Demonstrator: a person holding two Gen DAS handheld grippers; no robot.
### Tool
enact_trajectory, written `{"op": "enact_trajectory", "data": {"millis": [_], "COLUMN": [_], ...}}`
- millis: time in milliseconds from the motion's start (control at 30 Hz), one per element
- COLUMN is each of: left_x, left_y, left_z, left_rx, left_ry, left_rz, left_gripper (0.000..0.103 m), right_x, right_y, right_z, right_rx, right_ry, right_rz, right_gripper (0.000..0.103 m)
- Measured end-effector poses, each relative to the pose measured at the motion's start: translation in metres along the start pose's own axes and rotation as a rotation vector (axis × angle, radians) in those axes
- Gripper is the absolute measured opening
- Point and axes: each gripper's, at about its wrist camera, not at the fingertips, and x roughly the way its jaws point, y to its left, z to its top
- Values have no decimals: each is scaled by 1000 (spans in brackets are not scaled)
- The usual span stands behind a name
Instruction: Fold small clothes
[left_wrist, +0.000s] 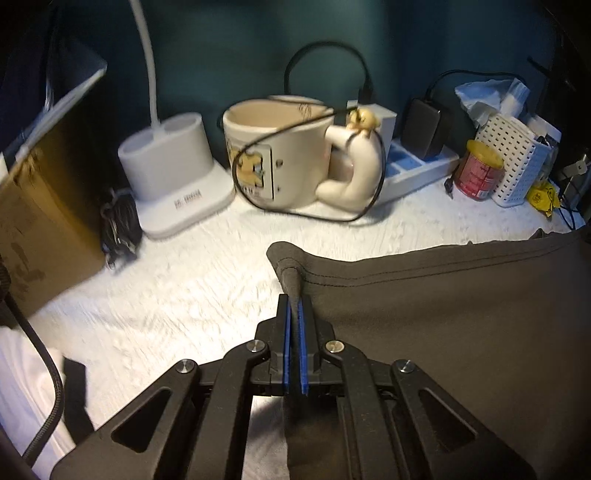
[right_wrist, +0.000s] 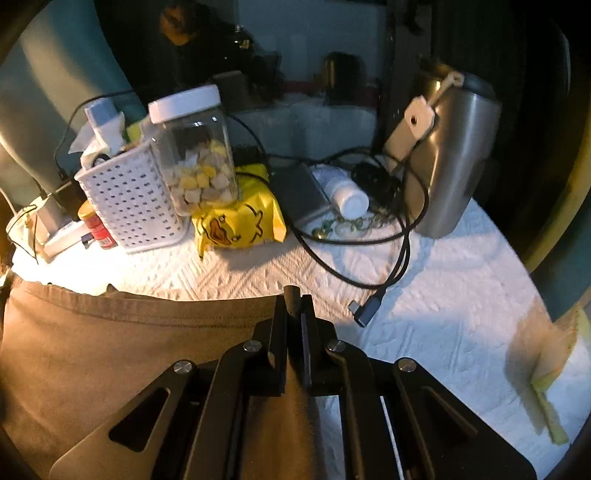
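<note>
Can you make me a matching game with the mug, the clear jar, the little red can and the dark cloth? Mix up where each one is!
Things:
1. mug
2. clear jar
3. red can
4. dark cloth

Places or states:
A. pinched at a corner by the left gripper
B. beside the white basket, yellow lid on
C. next to the white lamp base
D. on the yellow bag

Pairs: 1-C, 2-D, 3-B, 4-A

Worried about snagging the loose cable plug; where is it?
Right wrist view: the cable plug lies on the white cover, just right of the right gripper.
</note>
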Motion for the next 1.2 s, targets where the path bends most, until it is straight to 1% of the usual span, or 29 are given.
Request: {"op": "enact_trajectory", "data": {"millis": [100, 167, 200, 233, 300, 333, 367, 433, 700, 800, 933, 1200], "left_x": [-2, -7, -11, -14, -25, -29, -36, -45, -76, -92, -109, -132], "left_y": [3, 4, 5, 5, 5, 5, 4, 3, -20, -28, -35, -45], "left_z": [-3, -5, -7, -8, -12, -14, -16, -20, -34, -43, -55, -76], "left_rx": [-15, -26, -30, -33, -39, -40, -42, -43, -15, -14, -26, -26], "left_ry": [21, 23, 21, 18, 3, -5, -18, -32, -62, -87, -110, -131], "left_rz": [0, 3, 1, 0, -4, -6, -9, -18, -92, -155, -212, -249], "left_gripper": [5, 10, 12, 17, 27, 36, 43, 47, 47, 47, 47, 47], "right_x": [5, 6, 5, 1, -5, -9, -13, -22, -60, -77, -100, -135], "right_y": [0, 0, 0, 1, 1, 0, -2, -3, -5, -6, -8, -7], "right_z": [-2, -3, -3, -2, -2, -2, -2, -3, -21, -30, -46, -82], "right_rx": [-1, -2, -5, -12, -17, -13, -5, 0, 10, 13, 23, 48], "right_ry": [12, 23, 20, 9, -8, -13, -16, -19, -22, -27, -31, -33], "right_rz": [-19, -21, -21, -37, -50, -43, -35, -41, -47, -52, -56, -53], "right_gripper": [7, 7, 12, 16, 41, 44, 45, 45, 45, 45, 45, 45]}}
